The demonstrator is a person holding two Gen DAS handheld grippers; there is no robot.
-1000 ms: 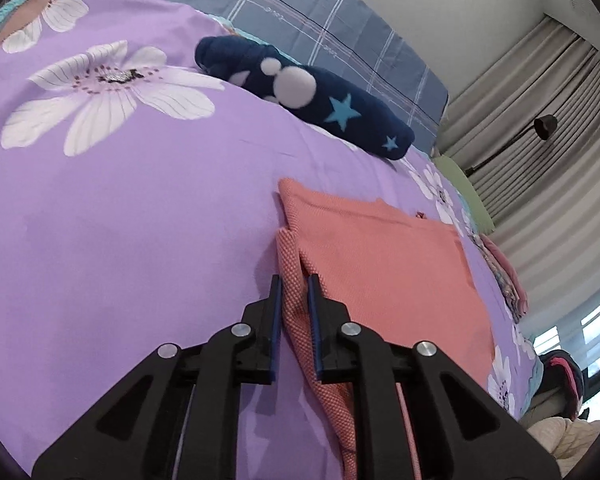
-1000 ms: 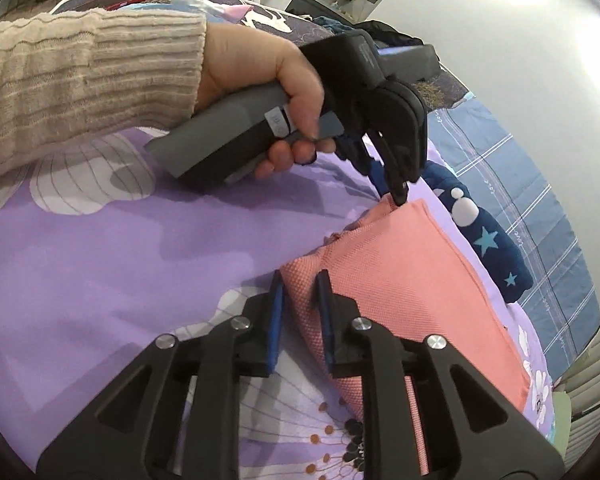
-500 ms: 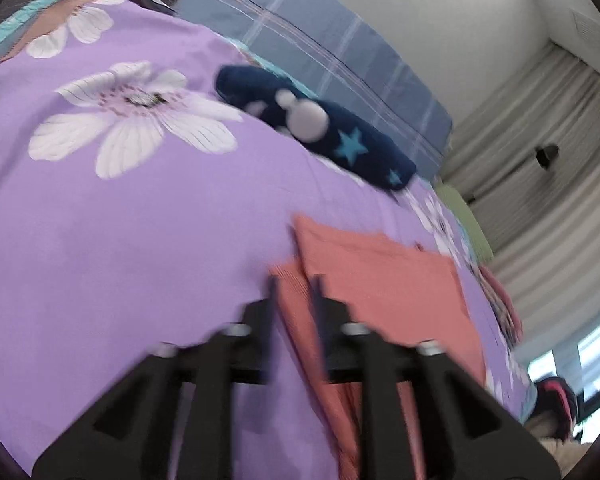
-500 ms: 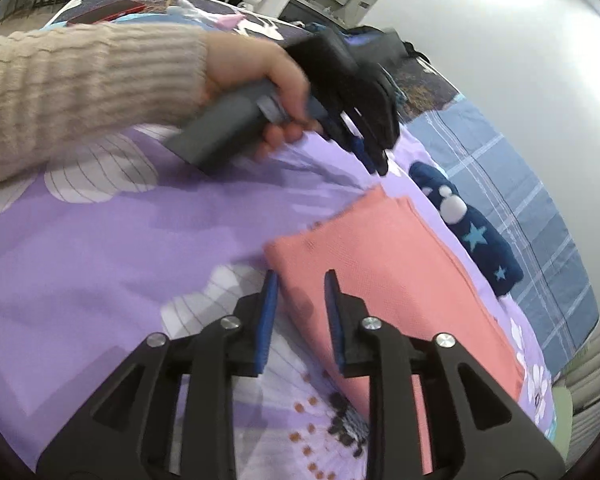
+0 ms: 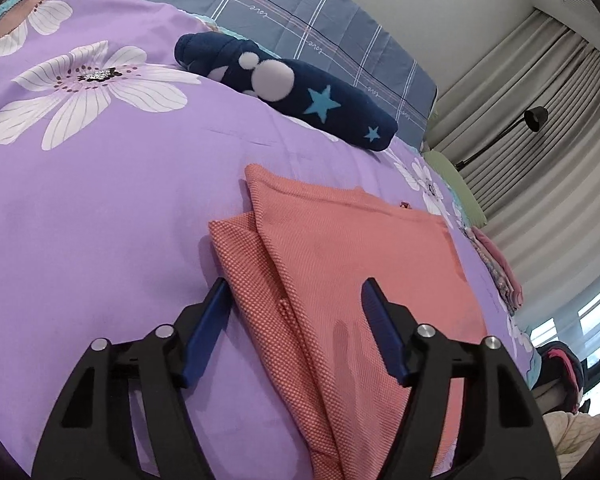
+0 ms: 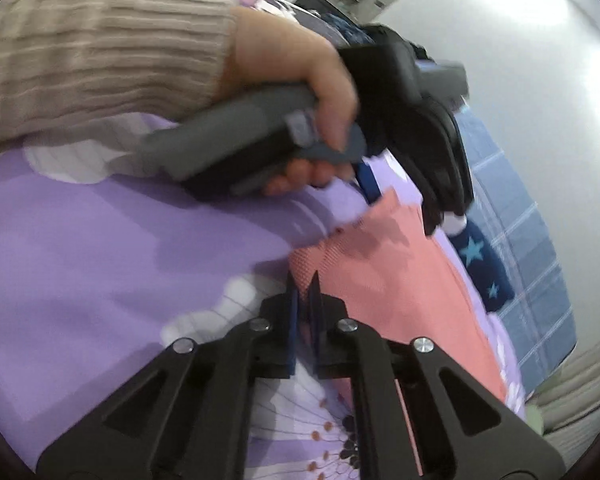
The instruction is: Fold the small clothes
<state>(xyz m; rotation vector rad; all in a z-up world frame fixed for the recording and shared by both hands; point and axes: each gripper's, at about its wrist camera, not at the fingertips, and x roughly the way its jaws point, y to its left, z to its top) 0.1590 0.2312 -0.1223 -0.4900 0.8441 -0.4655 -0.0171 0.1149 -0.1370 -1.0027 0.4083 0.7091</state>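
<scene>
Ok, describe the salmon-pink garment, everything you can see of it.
The salmon-pink garment is a textured, woven-looking cloth, folded into flat layers with a narrower flap showing along one edge. It lies flat on the purple floral bedspread, near a navy star-print item but apart from it. The left tongs hang open over one end; the right tongs are shut at its corner, grip unclear.

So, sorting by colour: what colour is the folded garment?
Salmon pink garment, clearest in the left wrist view.

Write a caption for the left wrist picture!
Open left claw hovers over a folded pink cloth on the purple flowered bedspread.
</scene>
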